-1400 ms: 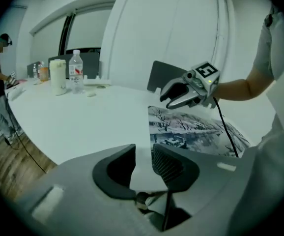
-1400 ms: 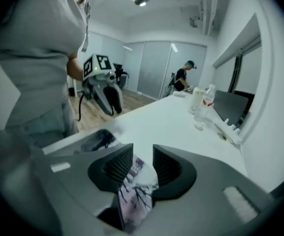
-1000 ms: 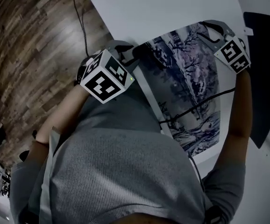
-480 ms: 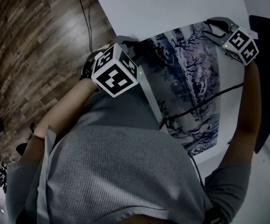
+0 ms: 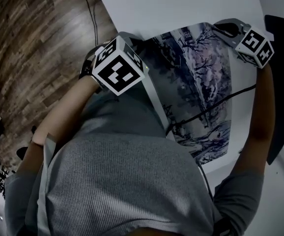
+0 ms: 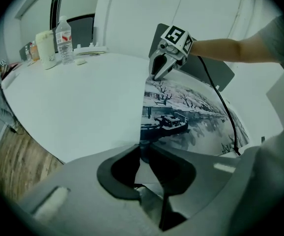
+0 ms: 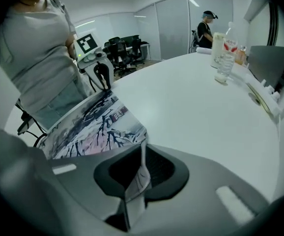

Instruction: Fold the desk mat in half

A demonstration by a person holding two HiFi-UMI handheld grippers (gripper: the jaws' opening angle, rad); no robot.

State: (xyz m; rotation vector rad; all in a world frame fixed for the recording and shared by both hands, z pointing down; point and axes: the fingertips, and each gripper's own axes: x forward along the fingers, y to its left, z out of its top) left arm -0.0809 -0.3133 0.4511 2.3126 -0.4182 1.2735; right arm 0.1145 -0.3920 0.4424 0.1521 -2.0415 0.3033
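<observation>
As both sets of jaws close, left gripper [image 6: 143, 157] and right gripper [image 7: 141, 175] each pinch a far corner of the desk mat [image 5: 196, 87]; mat lies along the table's [image 5: 181, 9] near edge; open surface beyond; bottle [image 7: 225, 58] label possibly red, text unreadable.

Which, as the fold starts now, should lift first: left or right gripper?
Right, probably: the right gripper, jaws closing, has a desk mat corner deep between them; the left gripper, also closing, nips only the edge.

White table [image 5: 181, 9], desk mat [image 5: 201, 87], water bottle [image 6: 64, 36]
</observation>
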